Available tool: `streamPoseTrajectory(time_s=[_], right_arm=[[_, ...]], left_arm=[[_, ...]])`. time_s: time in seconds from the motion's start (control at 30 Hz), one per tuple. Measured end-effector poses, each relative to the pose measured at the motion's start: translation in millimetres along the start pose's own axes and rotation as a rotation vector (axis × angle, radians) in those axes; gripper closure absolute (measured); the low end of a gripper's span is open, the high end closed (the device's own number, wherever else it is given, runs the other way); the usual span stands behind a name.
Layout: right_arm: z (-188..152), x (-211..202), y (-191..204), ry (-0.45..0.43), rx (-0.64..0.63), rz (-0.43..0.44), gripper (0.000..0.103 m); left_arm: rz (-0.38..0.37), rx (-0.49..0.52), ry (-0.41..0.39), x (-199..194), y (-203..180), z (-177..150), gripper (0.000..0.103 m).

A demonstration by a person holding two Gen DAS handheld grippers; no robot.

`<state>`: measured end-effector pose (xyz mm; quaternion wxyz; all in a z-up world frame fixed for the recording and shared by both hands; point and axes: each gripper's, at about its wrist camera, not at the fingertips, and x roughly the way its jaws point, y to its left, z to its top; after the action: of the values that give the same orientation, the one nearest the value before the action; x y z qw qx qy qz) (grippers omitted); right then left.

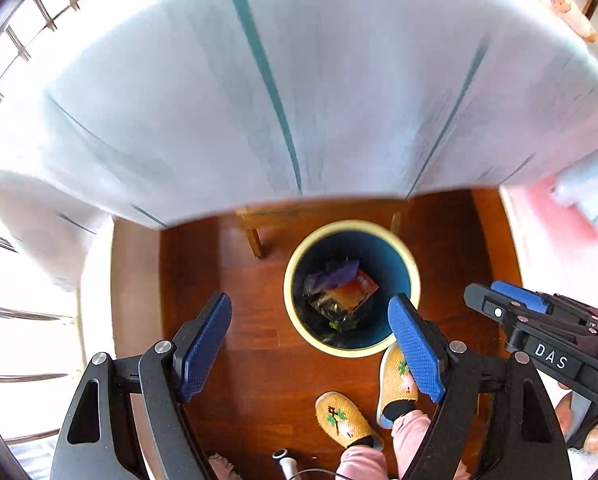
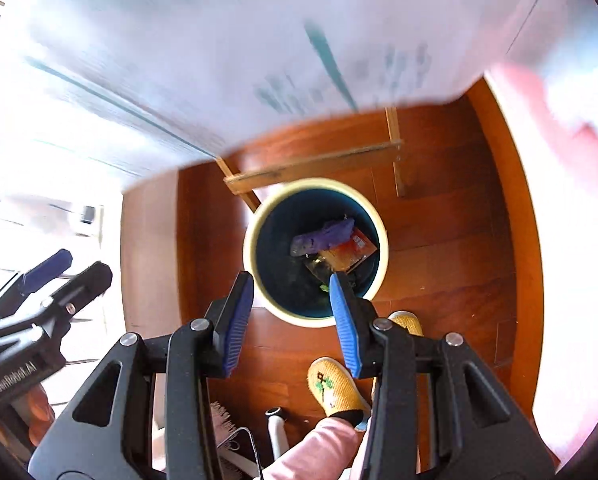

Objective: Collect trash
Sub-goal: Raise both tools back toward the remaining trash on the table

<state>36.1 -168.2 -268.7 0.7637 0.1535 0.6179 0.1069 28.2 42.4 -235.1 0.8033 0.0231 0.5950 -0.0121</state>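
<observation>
Both grippers hang above the bin [image 1: 351, 288] on the wooden floor [image 1: 227, 280], jaws open and empty. The trash [image 2: 331, 246] lies inside the bin, below the right gripper [image 2: 291, 320]; the left gripper [image 1: 311, 344] is beside it.

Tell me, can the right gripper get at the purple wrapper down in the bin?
Probably yes: the right gripper is open above the bin, and the purple wrapper lies uncovered on top.
</observation>
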Motion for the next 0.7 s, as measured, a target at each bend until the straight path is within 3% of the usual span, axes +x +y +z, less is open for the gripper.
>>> streamPoseTrajectory(time_s=[0.13, 0.43, 0.7], right_arm=[[5, -64, 17, -0.029, -0.012, 0.018, 0.067], [10, -208, 69, -0.190, -0.068, 0.049, 0.064], [22, -293, 101, -0.329, -0.091, 0.053, 0.062]], left_arm=[[0.015, -0.008, -0.068, -71, 6, 16, 0.021], [-0.021, -0.030, -0.256, -226, 19, 52, 0.021], [-0.054, 0.019, -0.415, -327, 14, 77, 0.019]])
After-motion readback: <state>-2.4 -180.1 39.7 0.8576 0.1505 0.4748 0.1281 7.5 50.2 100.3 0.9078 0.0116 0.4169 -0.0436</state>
